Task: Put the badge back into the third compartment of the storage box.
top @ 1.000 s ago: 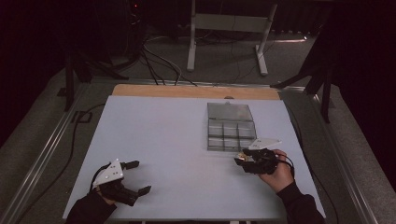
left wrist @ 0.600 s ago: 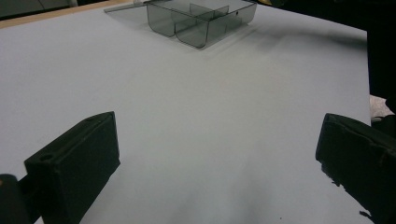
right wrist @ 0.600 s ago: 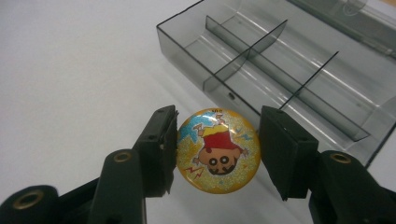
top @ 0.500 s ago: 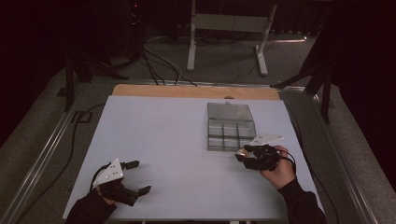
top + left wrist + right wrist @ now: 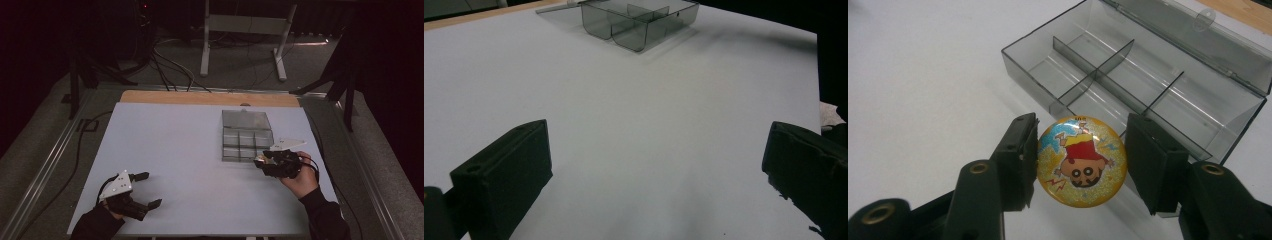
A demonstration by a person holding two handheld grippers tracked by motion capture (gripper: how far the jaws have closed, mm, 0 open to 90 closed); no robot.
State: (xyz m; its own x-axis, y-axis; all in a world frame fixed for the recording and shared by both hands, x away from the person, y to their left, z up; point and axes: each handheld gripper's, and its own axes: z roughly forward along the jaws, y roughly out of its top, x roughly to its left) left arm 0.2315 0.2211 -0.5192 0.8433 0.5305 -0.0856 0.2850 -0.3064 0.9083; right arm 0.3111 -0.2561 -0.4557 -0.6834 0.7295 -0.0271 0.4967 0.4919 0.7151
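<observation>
My right gripper (image 5: 1080,162) is shut on a round yellow badge (image 5: 1081,161) with a cartoon figure, pinched at its two edges. It hangs just above the table at the near right corner of a smoky clear compartment box (image 5: 1148,85) with its lid open. From above, the right gripper (image 5: 261,161) sits by the box (image 5: 247,135) front edge, held by a hand. My left gripper (image 5: 145,190) rests near the table's front left, open with nothing between its fingers (image 5: 506,177).
The pale table top (image 5: 175,145) has a wooden strip (image 5: 200,97) along its far edge. A cable (image 5: 82,145) runs along the left side of the table. Metal stand legs (image 5: 240,30) stand on the floor beyond.
The right gripper with the badge has shifted slightly up toward the box's front edge. The left gripper has not moved.
</observation>
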